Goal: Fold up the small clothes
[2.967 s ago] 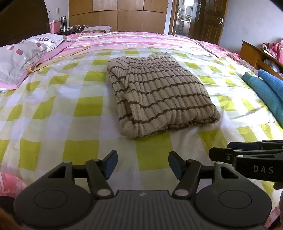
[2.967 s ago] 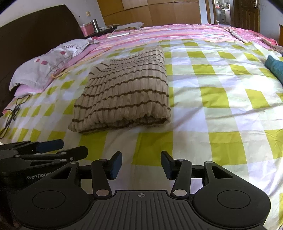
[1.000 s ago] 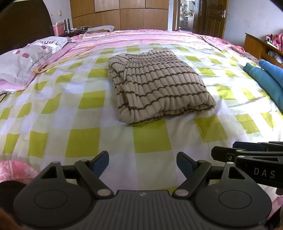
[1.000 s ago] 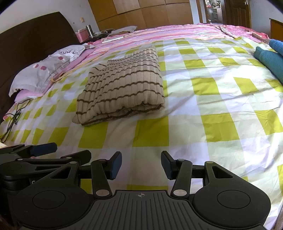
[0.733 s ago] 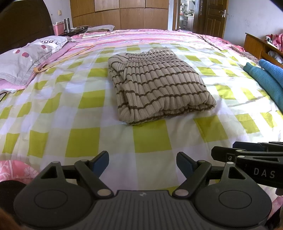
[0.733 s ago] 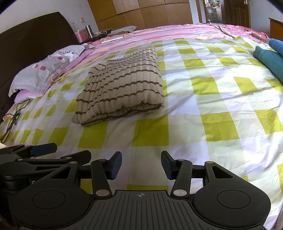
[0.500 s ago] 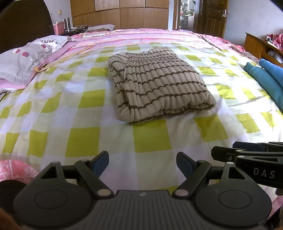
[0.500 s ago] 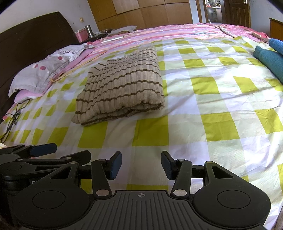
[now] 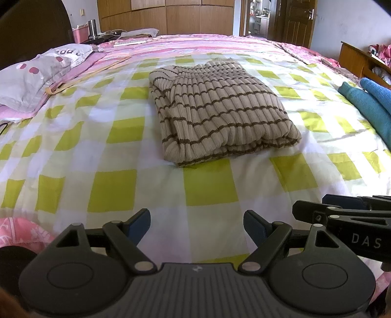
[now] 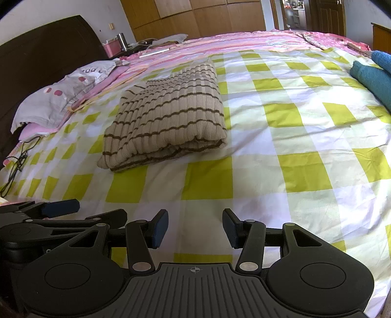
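Both views are taken from low over the near edge of the bed (image 9: 73,151), aimed forward and downward; the folded sweater (image 9: 220,115) (image 10: 171,115) is shared, seen from slightly offset sides.

A: Setting? Home bedroom.

B: Evidence?

A: Large bed (image 9: 73,156) under a yellow-and-white checked cover, pink bedding beyond it, grey pillow (image 9: 36,75) against a dark headboard (image 10: 48,46).

B: Anything else?

A: Wooden wardrobe doors (image 9: 171,17) along the far wall, cluttered bedside stand (image 9: 97,34), open doorway (image 9: 259,17) to another room.
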Demonstrator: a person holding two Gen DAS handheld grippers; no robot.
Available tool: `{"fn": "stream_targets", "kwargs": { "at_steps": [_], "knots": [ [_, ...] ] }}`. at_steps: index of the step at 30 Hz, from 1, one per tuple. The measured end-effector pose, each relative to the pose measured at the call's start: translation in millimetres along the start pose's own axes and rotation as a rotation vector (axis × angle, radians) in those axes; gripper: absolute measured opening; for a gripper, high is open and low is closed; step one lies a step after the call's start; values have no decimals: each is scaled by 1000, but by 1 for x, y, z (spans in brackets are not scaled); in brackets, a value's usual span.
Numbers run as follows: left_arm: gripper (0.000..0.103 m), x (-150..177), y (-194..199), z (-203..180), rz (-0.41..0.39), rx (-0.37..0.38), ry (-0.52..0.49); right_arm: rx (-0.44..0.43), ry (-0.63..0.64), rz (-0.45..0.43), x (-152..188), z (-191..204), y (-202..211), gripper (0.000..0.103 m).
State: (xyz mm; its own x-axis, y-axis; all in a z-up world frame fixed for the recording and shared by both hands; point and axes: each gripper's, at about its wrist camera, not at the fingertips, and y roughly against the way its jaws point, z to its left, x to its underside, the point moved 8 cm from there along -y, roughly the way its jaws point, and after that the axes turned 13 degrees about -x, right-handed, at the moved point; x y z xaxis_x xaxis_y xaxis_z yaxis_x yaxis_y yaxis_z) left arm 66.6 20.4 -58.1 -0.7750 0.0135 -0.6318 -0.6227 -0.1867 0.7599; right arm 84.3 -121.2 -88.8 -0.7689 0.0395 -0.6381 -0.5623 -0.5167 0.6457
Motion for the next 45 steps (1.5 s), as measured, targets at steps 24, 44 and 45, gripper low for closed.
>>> {"fn": "stream_targets", "kwargs": {
  "at_steps": [24, 44, 45],
  "knots": [
    [88, 1, -3, -1, 18, 2, -3, 2, -6, 3, 2, -1, -1, 49],
    [89, 3, -6, 0, 49, 11, 10, 0, -7, 3, 2, -1, -1, 49],
    [89, 3, -6, 0, 49, 11, 11, 1, -7, 3, 2, -1, -1, 49]
  ]
}}
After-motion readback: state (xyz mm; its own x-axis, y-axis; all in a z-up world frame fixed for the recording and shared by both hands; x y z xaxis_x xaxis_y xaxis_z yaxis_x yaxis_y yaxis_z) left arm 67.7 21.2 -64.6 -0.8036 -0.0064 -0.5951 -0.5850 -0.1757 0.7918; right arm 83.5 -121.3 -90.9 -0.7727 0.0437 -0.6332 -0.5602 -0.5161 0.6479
